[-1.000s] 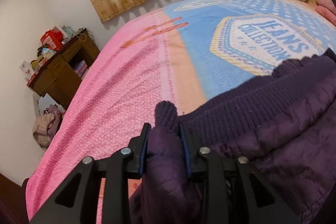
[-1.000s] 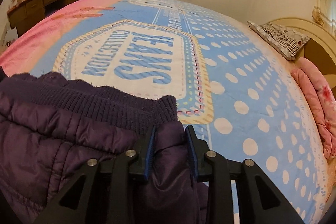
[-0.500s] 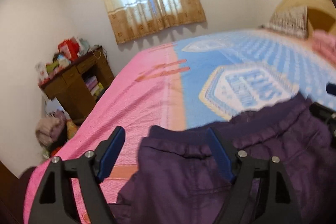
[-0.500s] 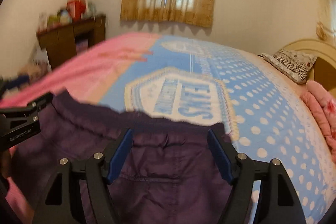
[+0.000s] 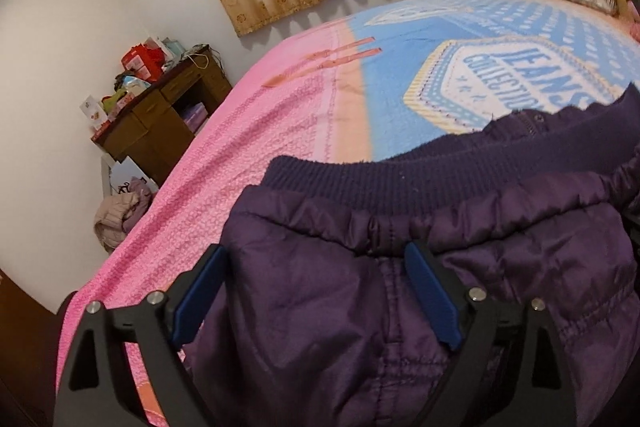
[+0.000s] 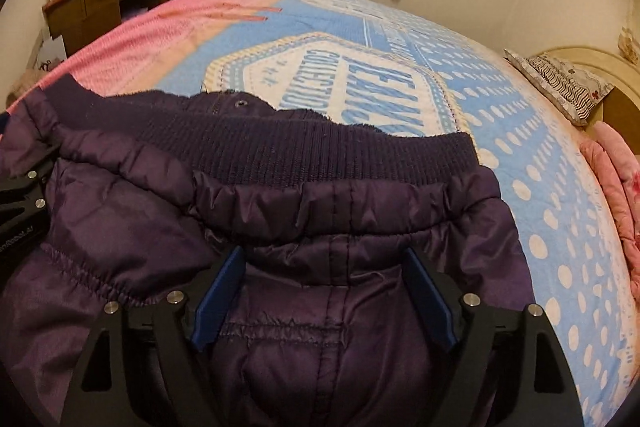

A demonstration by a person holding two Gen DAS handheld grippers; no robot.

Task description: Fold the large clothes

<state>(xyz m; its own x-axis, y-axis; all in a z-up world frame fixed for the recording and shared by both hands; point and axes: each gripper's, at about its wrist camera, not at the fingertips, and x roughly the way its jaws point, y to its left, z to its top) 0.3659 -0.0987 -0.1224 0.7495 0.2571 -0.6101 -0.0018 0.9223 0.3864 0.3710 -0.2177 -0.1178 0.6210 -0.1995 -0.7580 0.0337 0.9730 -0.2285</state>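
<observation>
Here my left gripper (image 5: pixel 316 291) and right gripper (image 6: pixel 324 295) both stand released, blue pads spread wide, grasping nothing. The purple padded jacket (image 6: pixel 280 227) lies on the near part of the bed (image 6: pixel 540 187), under and between my fingers, its ribbed knit band (image 5: pixel 380 183) toward the far side. Far left stands a wooden desk (image 5: pixel 160 123); far right, a pillow (image 6: pixel 560 83).

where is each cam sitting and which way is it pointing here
Left wrist: on the left gripper, looking along its open fingers over the purple padded jacket toward the brown wooden desk.
Right wrist: on the right gripper, open above that jacket, facing the striped pillow; the left gripper's black body shows at left.
Shared: jacket, pink-and-blue printed bedspread, curtained window.
</observation>
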